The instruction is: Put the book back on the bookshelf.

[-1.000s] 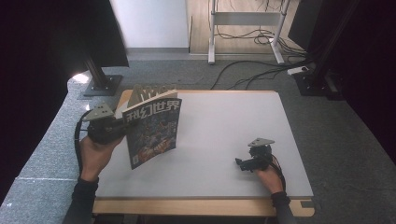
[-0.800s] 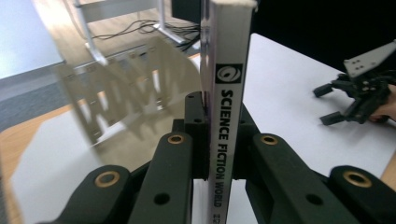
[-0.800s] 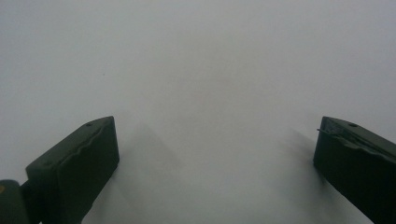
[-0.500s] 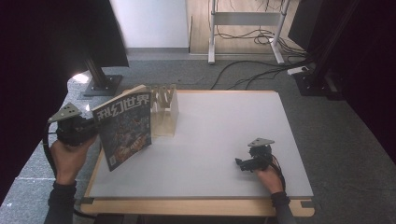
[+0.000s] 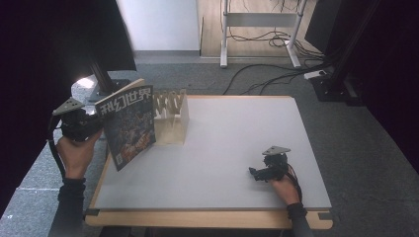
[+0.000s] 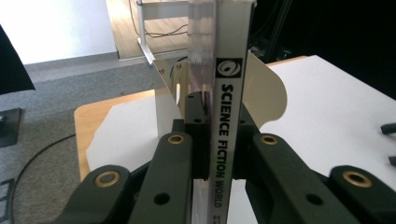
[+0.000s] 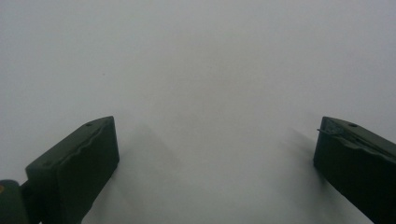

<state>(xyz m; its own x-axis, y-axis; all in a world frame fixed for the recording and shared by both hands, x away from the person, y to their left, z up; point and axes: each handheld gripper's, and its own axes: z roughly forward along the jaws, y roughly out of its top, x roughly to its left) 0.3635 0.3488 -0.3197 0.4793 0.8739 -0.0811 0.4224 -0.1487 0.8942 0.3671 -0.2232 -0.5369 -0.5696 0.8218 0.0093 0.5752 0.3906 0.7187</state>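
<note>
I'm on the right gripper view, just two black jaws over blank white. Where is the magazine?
Observer: The high view shows the magazine held upright off the table's left edge, in the left gripper.
Operator: Is it really gripped?
Observer: Yes. In the left gripper view both jaws press on its spine, which reads SCIENCE FICTION WORLD.
Operator: What's near it?
Observer: A wooden slotted rack stands at the table's back left, just right of the magazine, with nothing in its slots.
Operator: And my right gripper?
Observer: The right gripper rests on the white tabletop near the front right, jaws open, pointing left.
</note>
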